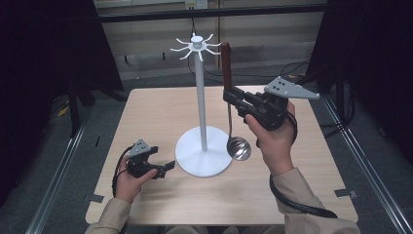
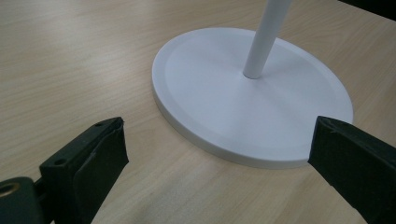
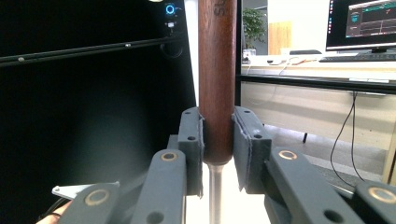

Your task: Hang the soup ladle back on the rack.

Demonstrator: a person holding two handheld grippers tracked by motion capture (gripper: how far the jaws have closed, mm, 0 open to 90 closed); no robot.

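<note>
High view: one white stand point(image 1: 203, 126) on the bench point(image 1: 156, 117), one ladle point(image 1: 229, 97) hanging upright beside its pole, clamped by the right tongs point(image 1: 228, 95). Left gripper view: left tongs point(image 2: 217, 154) gaping wide, empty, near the stand's base. Right gripper view: both pads point(image 3: 191, 140) squeezing the ladle's wooden handle.

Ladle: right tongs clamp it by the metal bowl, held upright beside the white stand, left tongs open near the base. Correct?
Not quite. The right tongs clamp the ladle by its brown wooden handle, not the bowl; the right gripper view shows the pads pressing it. The bowl hangs free below. The rest holds: ladle upright beside the white stand, left tongs open near the base.
</note>
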